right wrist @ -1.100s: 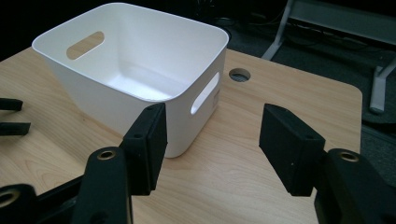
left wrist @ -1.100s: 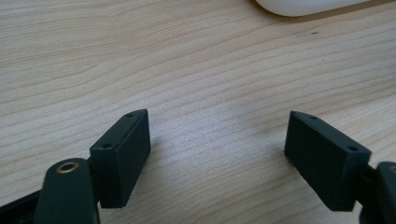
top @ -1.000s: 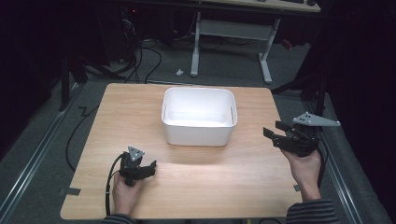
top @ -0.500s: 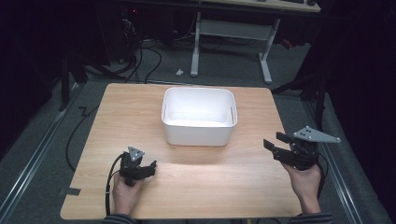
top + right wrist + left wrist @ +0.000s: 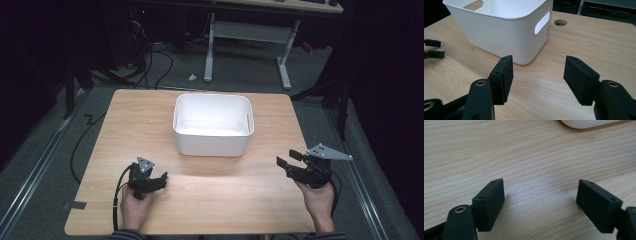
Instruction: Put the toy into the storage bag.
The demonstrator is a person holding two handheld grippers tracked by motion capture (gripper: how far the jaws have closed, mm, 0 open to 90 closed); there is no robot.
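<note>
Resting low on the near left of the table [image 5: 150,115], your left gripper [image 5: 156,182] sits with its jaws spread wide and nothing between them; in the left gripper view you see bare wood grain between the two black pads [image 5: 489,203], and the rounded bottom edge of the white bin [image 5: 586,123] far ahead. That low, parked pose reads as a hand waiting its turn, not working.

Your right gripper [image 5: 286,165] is at the near right edge, carried in your right hand [image 5: 316,200], jaws parted about halfway and holding nothing. The right gripper view has it aimed at the near corner of the bin, with the cut-out handle slot [image 5: 541,23] on the side wall a little above and ahead of the pads. That aim suggests the bin is what you mean to deal with, perhaps by its wall or handle.

The bin [image 5: 212,125] stands upright in the middle of the table, toward the far side, well apart from both grippers and looking empty. Being central, it is reachable from either hand.
</note>
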